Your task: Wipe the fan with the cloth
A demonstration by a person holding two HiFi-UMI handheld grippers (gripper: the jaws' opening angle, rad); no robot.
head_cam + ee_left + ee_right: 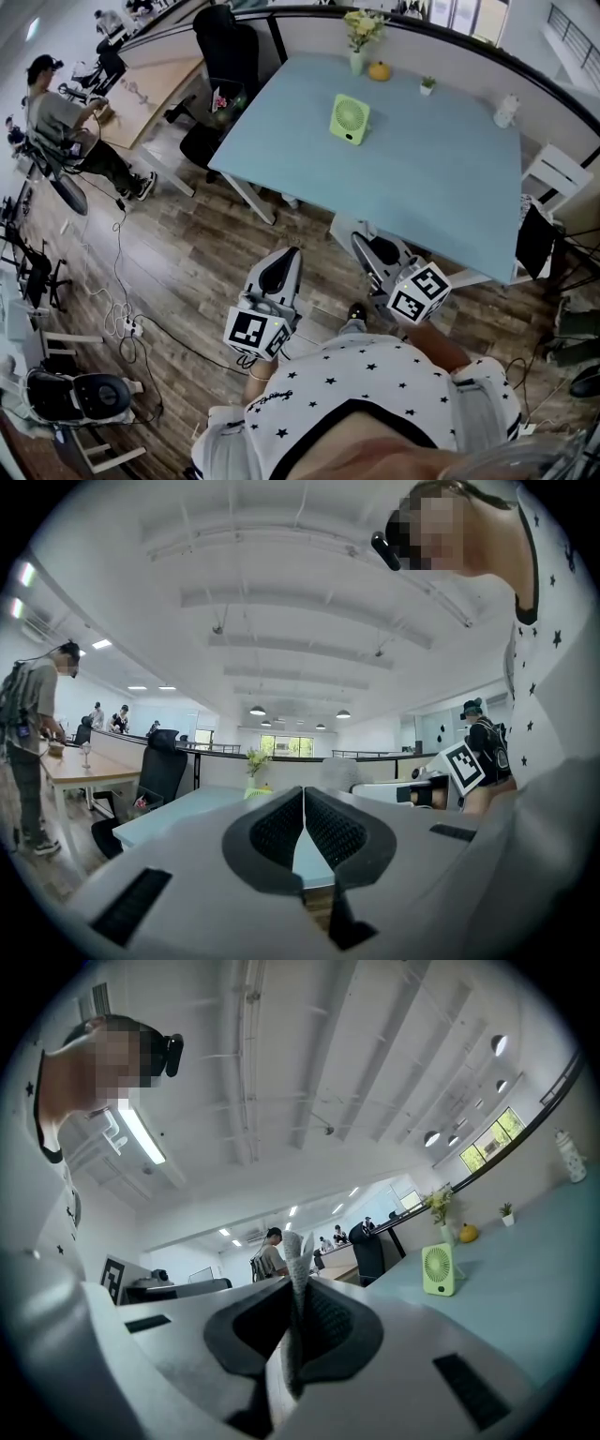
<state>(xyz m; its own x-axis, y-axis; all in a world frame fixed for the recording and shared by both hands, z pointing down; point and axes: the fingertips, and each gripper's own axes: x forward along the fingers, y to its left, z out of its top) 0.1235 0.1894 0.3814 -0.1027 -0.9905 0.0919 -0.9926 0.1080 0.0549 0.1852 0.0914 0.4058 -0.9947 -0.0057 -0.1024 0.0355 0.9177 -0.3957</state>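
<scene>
1. Broadly, the pale blue-green rectangular worktop [441,187] fills the middle of the head view. Both grippers hang short of its near edge, over the brown wooden floor [187,272].
2. The white right gripper [298,1286], which carries a marker cube, has its jaws pressed together on a thin grey cloth [296,1252].
3. The matching left gripper [303,797] has its jaws closed pad to pad, with nothing between them.
4. The small light-green square desk fan [350,119] stands upright towards the far side of the worktop, well apart from both grippers. Its round grille is turned roughly towards the person. It looks like light plastic on a small base, so I judge that a firm wipe could slide or tip it. The free left jaws would best steady it by the outer frame, not by the grille.
5. The cloth pokes up above the right jaws and trails below them. Soft and limp, it will likely fold under pressure, so a bunched part should meet the fan. Wiping does not appear to have begun.
</scene>
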